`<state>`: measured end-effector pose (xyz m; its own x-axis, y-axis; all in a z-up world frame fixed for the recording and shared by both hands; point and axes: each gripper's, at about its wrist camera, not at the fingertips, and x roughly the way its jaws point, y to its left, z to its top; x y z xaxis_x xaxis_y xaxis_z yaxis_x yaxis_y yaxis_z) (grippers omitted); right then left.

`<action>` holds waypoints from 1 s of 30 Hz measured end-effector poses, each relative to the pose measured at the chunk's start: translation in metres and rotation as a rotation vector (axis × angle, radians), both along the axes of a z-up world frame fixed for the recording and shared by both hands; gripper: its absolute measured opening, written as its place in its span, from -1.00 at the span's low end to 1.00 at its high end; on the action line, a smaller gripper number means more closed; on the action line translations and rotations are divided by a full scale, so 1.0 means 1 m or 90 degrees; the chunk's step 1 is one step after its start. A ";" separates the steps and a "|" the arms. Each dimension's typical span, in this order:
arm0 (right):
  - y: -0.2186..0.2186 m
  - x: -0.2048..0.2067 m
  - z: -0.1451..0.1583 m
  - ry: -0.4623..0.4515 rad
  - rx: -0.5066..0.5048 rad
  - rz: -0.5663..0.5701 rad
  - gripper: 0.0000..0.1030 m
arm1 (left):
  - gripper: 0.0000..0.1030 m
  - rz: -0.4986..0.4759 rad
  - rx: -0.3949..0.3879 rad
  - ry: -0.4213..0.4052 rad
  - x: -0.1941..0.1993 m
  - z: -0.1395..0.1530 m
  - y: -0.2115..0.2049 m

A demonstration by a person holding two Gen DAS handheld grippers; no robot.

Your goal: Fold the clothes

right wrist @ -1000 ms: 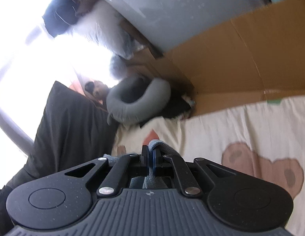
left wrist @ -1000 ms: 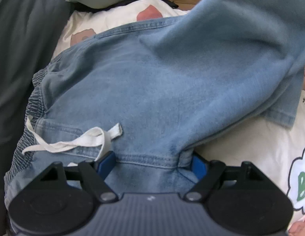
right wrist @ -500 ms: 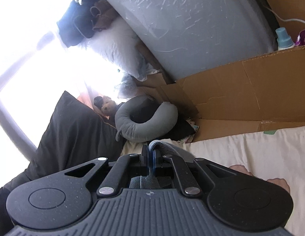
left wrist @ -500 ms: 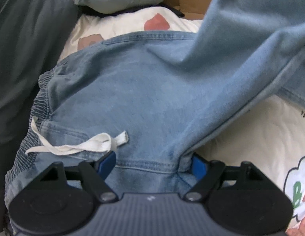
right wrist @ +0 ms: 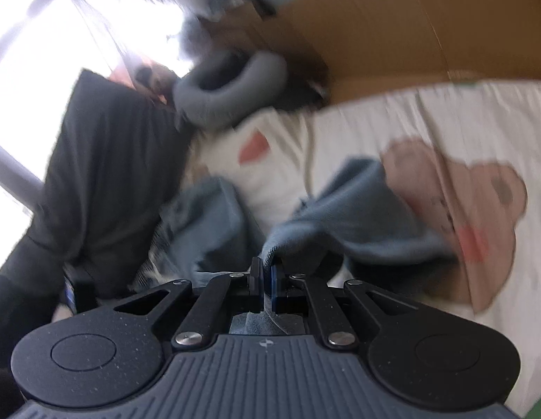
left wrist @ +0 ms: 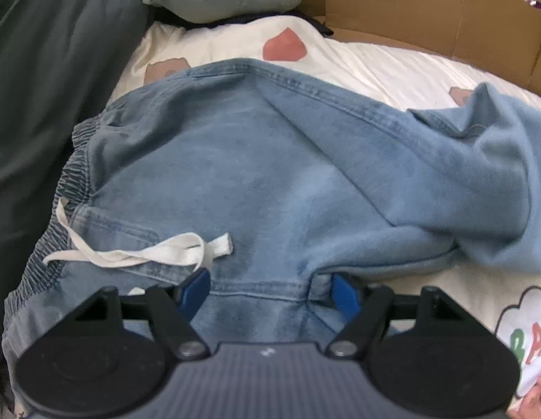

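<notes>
Denim shorts point(left wrist: 256, 181) lie spread on the bed point(left wrist: 392, 66), over a cream sheet with bear prints; waistband to the left by the dark pillow point(left wrist: 43, 87), long axis running left to right in the left wrist view. One leg point(left wrist: 480, 174) is doubled back over the body on the right.

Left tool point(left wrist: 270, 288) sits at the near hem, pointing steeply down. Its jaws straddle a wide bunch of denim and are closing; pads look just beside the cloth, not clearly pressing.

Right tool point(right wrist: 265, 274) is clenched on a pinch of the denim leg point(right wrist: 340, 209). It's the one carrying the fold, so I'd guess the next move lays that leg across toward the waistband.

White drawstring point(left wrist: 141, 251) lies loose on top, near the left tool.

Writing: only partial coloured letters on the sheet point(left wrist: 525, 345) at lower right, not readable. No brand visible.
</notes>
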<state>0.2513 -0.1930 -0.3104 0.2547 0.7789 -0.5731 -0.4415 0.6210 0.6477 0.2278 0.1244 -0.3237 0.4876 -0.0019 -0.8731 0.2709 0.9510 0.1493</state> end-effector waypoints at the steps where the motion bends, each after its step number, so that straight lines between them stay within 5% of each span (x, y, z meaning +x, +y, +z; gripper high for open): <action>1: -0.002 -0.001 -0.004 0.006 -0.014 0.001 -0.88 | 0.50 0.002 -0.003 -0.001 -0.001 0.001 0.000; 10: -0.052 0.003 -0.021 0.023 -0.078 -0.020 -0.48 | 0.48 0.021 -0.021 -0.004 -0.011 0.006 0.003; 18: -0.102 0.039 -0.014 -0.020 -0.128 -0.095 -0.42 | 0.47 0.025 -0.030 -0.006 -0.014 0.009 0.004; 22: -0.096 0.067 -0.018 -0.060 -0.141 -0.086 -0.11 | 0.47 0.018 -0.029 -0.004 -0.015 0.009 0.002; 30: -0.055 0.124 -0.032 -0.098 -0.138 0.011 -0.11 | 0.48 0.023 -0.027 -0.002 -0.014 0.011 0.004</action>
